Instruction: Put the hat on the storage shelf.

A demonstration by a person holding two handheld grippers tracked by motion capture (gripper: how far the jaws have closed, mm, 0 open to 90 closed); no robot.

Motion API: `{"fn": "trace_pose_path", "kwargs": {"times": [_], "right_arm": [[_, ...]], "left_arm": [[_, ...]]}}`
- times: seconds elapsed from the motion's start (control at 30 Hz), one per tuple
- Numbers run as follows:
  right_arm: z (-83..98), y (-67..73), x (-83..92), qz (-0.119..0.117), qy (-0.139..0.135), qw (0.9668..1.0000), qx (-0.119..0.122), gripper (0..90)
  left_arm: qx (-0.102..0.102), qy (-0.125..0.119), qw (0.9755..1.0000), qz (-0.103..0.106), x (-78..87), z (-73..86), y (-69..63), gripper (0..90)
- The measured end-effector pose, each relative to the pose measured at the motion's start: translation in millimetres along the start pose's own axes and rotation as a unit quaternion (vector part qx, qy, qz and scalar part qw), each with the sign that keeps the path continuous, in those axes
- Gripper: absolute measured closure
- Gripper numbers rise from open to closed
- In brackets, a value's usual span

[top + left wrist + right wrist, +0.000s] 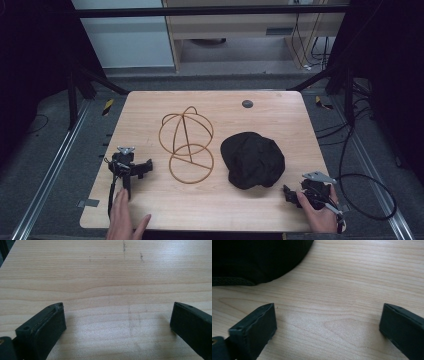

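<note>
A black cap (253,160) lies crumpled on the wooden worktop (280,115), right of centre in the high view, with nothing touching it. Just to its left, near the middle of that frame, stands a wire hat stand (186,144) of thin golden-brown rods: a round cage above a flat ring base that rests on the wood, close to the cap but apart from it. The right claw (291,194) sits at the lower right of the high view, held in a hand (320,212) at the near edge, just below and right of the cap; in the right gripper view its jaws stand wide apart over bare wood, and the cap (257,260) fills the upper left corner of that frame, clear of both jaws. The left claw (145,167) is at the lower left of the high view, left of the stand's ring, and the left hand (122,217) lies on the worktop just below it. In the left gripper view its jaws are likewise spread wide with bare wood grain between them.
</note>
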State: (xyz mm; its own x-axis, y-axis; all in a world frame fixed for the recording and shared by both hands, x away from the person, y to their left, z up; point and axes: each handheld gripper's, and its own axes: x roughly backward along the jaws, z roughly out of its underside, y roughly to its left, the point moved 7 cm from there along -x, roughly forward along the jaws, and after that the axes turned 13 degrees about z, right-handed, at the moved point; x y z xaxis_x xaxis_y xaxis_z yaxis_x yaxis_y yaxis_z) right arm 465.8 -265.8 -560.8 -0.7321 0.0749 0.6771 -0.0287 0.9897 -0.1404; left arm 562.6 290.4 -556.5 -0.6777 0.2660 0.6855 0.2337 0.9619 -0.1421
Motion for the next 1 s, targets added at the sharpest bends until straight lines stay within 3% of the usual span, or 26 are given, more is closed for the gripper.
{"fn": "trace_pose_path", "kwargs": {"times": [0.03, 0.1, 0.2, 0.5, 0.83, 1.0], "right_arm": [[-0.8, -0.4, 0.2, -0.001, -0.002, 1.0, 0.003, 5.8], [-2.3, 0.7, 3.5, -0.018, 0.004, 0.9997, -0.013, 7.2], [-1.8, 3.4, 9.7, -0.021, 0.004, 0.9997, 0.013, 7.6], [-13.3, 17.0, 42.9, -0.063, 0.015, 0.997, 0.041, 13.8], [-59.9, 35.3, 83.0, -0.078, 0.014, 0.9912, 0.106, 10.0], [-82.1, 47.6, 89.0, -0.086, 0.017, 0.9886, 0.123, 7.8]], "left_arm": [[-0.001, 0.0, 1.0, 0.001, 0.2, 0.1, 0.0, 0.0], [-0.002, 0.001, 1.0, 0.002, 0.2, 0.2, 0.0, 0.0], [-0.005, 0.002, 1.0, 0.005, 0.7, 0.6, 0.2, 0.0], [-0.005, 0.002, 1.0, 0.005, 0.8, 0.7, 0.2, 0.0], [-0.006, 0.002, 1.0, 0.006, 0.8, 0.7, 0.4, 0.0], [-0.006, 0.002, 1.0, 0.006, 0.8, 0.7, 0.3, 0.0]]}}
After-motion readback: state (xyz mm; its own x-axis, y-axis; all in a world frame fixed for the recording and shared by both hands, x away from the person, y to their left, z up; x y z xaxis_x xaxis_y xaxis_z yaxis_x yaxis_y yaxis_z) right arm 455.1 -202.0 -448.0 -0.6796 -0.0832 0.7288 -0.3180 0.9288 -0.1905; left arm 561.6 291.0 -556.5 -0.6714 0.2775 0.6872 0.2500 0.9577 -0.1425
